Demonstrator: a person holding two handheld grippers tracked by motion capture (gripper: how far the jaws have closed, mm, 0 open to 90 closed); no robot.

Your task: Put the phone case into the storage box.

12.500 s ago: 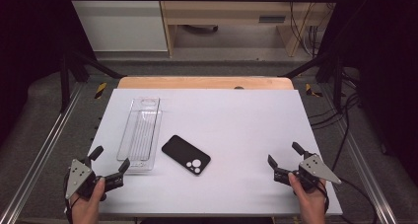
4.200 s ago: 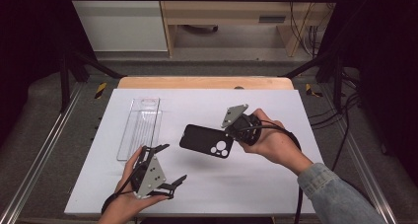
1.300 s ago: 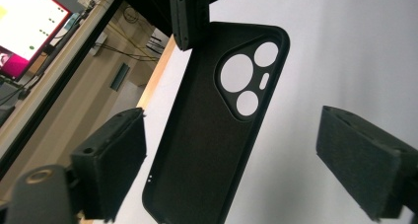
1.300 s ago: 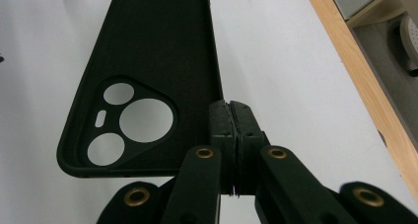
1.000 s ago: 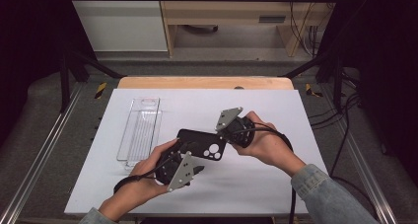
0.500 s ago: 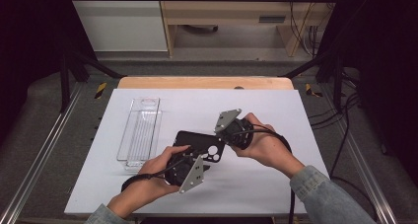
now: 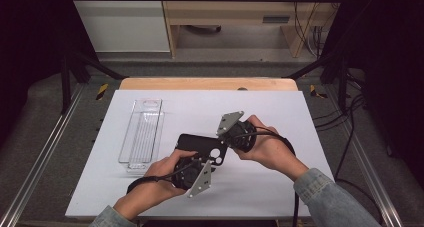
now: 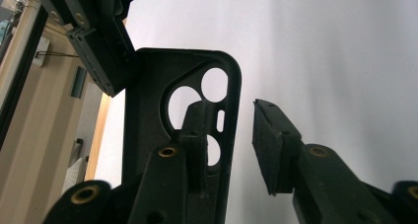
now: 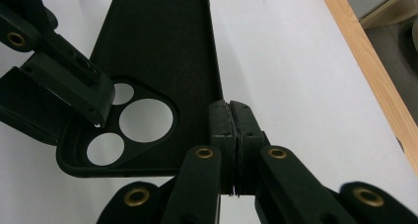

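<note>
The high view looks forward and down from above the person's side of the white table (image 7: 280, 107), taking in all four edges and the floor beyond the far edge. The left gripper view rides close behind the left gripper (image 8: 231, 150) and faces along its jaws toward the table's far-left side, very near the black phone case (image 8: 148, 135). The right gripper view sits just behind the right gripper (image 9: 230, 120), looking down across the surface toward its wooden edge strip (image 9: 369, 66). All three views share the case (image 7: 200, 146) (image 9: 162, 51) at the table's middle.
</note>
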